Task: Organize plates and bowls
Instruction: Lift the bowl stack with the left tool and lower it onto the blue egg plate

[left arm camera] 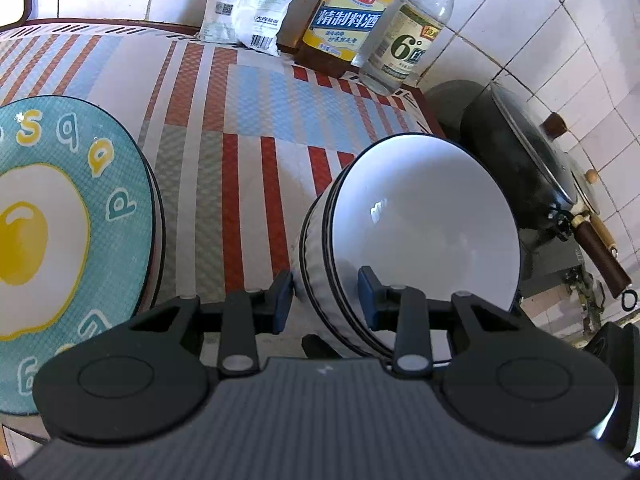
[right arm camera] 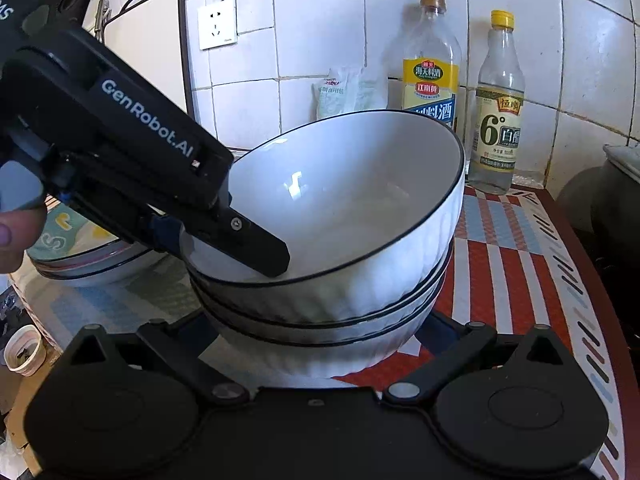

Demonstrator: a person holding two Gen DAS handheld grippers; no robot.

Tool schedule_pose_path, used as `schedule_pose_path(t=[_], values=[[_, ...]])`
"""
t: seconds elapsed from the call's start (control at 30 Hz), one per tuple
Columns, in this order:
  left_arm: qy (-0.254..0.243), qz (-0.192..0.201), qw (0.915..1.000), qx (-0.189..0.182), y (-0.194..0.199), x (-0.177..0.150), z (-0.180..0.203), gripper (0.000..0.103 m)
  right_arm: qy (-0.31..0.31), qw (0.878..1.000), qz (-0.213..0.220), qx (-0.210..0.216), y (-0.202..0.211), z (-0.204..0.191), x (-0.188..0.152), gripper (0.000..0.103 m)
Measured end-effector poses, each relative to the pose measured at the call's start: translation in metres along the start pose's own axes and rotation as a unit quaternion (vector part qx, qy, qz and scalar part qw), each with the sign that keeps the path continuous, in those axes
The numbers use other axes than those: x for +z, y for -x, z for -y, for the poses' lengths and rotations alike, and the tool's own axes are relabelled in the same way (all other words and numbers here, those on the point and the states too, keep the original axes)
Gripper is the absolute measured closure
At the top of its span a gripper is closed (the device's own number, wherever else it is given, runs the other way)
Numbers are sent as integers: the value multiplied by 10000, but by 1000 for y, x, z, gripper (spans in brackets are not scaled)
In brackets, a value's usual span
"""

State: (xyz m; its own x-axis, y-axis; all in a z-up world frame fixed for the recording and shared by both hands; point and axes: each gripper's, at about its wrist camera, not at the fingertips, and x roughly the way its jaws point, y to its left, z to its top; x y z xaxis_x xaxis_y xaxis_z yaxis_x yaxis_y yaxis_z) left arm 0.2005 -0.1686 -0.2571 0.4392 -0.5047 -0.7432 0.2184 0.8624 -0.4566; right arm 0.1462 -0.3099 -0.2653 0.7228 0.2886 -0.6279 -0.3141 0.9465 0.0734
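Far left: egg-print plate (left arm camera: pixel 60 216), teal with yellow letters, sits atop a small stack of dishes on the striped mat (left arm camera: pixel 248 128). Stack of white bowls (left arm camera: pixel 400 240) with dark rims stands right of the plates, apart from them, on the same mat. Left gripper (left arm camera: pixel 326 298) is clamped on the top bowl's near rim, one blue pad outside the wall, one inside; jaws narrow, gripping. Right gripper (right arm camera: pixel 320 360): fingers go under and behind the bowl stack, tips hidden, can't tell how far open or whether it holds anything. Behind: white bag (left arm camera: pixel 248 4), cooking wine bottle (left arm camera: pixel 352 16), vinegar bottle (left arm camera: pixel 412 36) against the tiled wall. Far right: black wok (left arm camera: pixel 520 168), wooden handle.
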Motion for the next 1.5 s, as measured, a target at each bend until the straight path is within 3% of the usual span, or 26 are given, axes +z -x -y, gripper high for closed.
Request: schedule_pose_path(t=[0.3, 0.73, 1.1, 1.3, 1.5], values=[[-20, 96, 9999, -41, 42, -6, 6, 70, 110, 9999, 62, -5, 30, -18, 17, 0], [390, 418, 9974, 439, 126, -19, -30, 70, 343, 9978, 89, 557, 49, -83, 50, 0], [717, 643, 9902, 1009, 150, -7, -95, 70, 478, 9915, 44, 1208, 1, -135, 74, 0], [912, 673, 9876, 1088, 136, 7, -129, 70, 619, 9882, -19, 1400, -36, -148, 80, 0], [1159, 715, 9863, 931, 115, 17, -154, 70, 910, 9863, -161, 1363, -66, -149, 85, 0]])
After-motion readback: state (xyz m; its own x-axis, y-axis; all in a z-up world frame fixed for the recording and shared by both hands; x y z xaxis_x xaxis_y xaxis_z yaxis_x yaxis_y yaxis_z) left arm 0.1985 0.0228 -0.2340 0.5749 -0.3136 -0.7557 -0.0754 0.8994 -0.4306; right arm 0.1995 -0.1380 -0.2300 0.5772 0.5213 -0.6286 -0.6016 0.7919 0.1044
